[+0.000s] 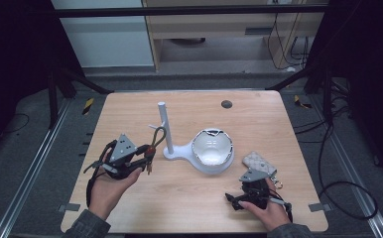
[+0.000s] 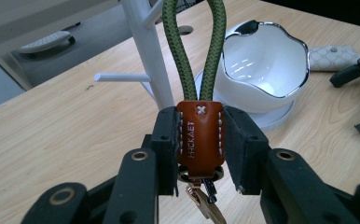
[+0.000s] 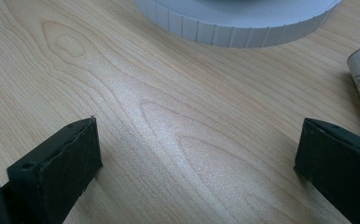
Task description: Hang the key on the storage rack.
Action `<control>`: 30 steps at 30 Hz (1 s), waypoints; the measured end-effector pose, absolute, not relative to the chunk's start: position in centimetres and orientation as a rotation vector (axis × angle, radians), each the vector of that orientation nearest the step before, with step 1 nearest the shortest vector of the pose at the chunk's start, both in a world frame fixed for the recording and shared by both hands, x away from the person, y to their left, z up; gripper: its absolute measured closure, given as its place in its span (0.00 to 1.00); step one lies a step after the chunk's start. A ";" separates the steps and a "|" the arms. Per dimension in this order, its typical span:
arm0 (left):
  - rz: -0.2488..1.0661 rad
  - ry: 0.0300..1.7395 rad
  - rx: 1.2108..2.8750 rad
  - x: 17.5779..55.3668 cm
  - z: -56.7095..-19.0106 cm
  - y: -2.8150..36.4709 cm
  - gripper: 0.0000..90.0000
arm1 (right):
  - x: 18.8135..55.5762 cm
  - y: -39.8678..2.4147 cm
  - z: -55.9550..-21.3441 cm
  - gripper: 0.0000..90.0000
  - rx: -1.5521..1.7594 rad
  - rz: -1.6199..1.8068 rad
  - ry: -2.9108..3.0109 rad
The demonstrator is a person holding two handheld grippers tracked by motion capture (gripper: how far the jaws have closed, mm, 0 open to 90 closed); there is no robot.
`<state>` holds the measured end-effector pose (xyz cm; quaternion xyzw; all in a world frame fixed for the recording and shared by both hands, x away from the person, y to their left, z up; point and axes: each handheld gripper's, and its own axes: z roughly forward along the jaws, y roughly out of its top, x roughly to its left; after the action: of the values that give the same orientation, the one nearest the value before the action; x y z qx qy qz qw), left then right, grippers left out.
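The left hand-held gripper (image 2: 200, 140) is clenched on a keychain (image 2: 200, 135); its two black pads press the sides of the brown leather tab, and the green cord loop (image 2: 194, 51) rises from the tab between the jaws; a metal ring and a key hang below the tab. In the high view this hand-held gripper (image 1: 149, 154) is held above the left part of the surface (image 1: 189, 198), with the keychain (image 1: 153, 144) at its tip and the loop just beside the white stand (image 1: 165, 130); whether loop and stand touch cannot be told. The stand is an upright post with short side pegs; one peg (image 2: 120, 77) juts out toward the left in the left gripper view. Just right of the stand sits a white bowl (image 1: 212, 150) with a wavy rim.

The right hand-held gripper (image 3: 197, 154) is released, its jaws wide apart over bare wood; in the high view it (image 1: 234, 201) rests low at the near right of the surface. A patterned pouch (image 1: 259, 162) lies just beyond it, near the bowl.
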<state>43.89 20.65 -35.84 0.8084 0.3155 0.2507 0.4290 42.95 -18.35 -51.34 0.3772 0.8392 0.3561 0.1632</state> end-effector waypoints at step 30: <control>0.627 0.851 1.960 45.6 -36.8 20.2 0.74 | 42.9 -18.4 -51.3 0.00 1.078 1.016 2.391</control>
<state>45.62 20.20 -36.78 0.7898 0.3427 0.2528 0.4415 42.85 -18.39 -51.34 0.3780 0.8387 0.3563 0.1635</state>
